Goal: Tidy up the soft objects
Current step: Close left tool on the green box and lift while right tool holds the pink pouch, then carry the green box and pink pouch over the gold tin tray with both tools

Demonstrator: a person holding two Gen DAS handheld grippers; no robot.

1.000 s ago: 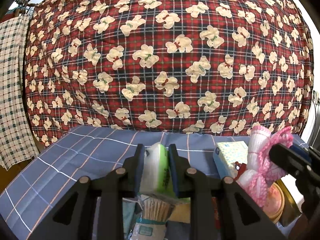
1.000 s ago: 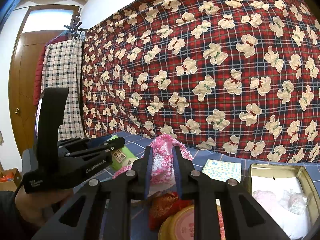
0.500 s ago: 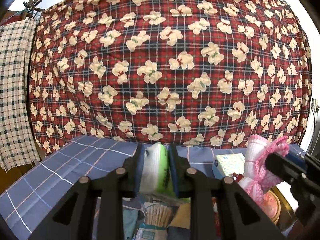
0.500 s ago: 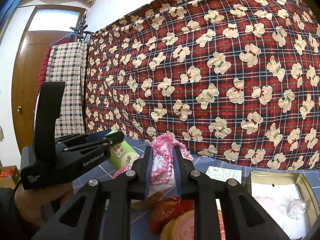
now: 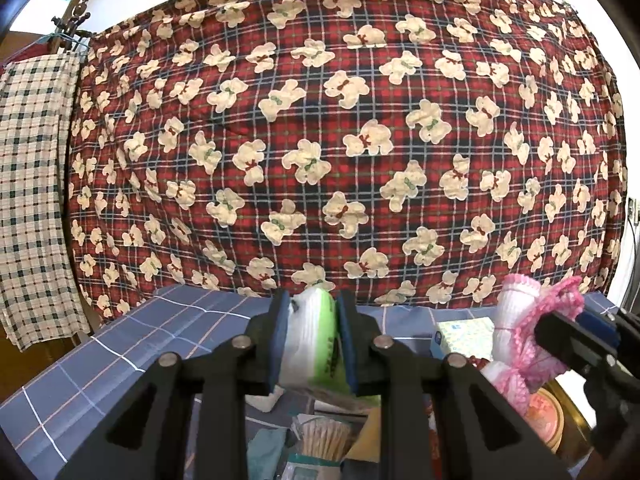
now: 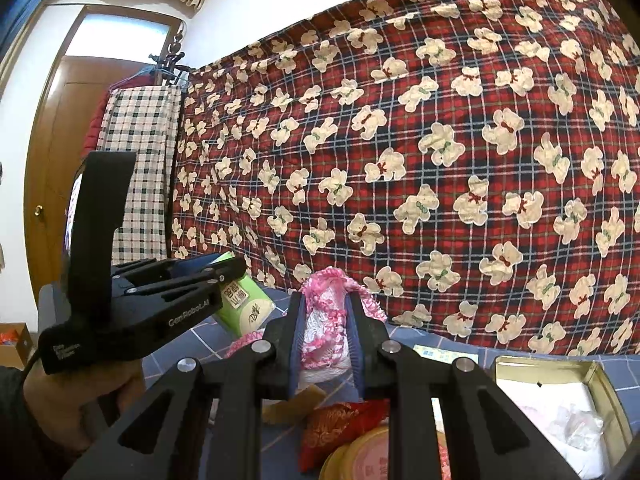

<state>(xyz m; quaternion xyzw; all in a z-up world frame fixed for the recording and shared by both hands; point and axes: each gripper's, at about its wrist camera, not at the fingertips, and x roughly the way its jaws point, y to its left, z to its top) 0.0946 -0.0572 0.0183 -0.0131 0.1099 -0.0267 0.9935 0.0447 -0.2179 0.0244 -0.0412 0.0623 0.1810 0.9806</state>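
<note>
My left gripper is shut on a green and white tissue pack, held up above the blue checked tablecloth. The same tissue pack shows at the left of the right wrist view, in the left gripper. My right gripper is shut on a pink and white knitted cloth, lifted over the table. That pink cloth and the right gripper appear at the right of the left wrist view.
Below lie a yellow-green tissue box, a pack of cotton swabs, a red pouch, a round pink-lidded tin and an open gold tin with white soft items. A teddy-bear quilt hangs behind; a checked garment hangs left.
Both views have tilted upward a little, so the table and its objects sit lower in the frames. Both grips are unchanged.
</note>
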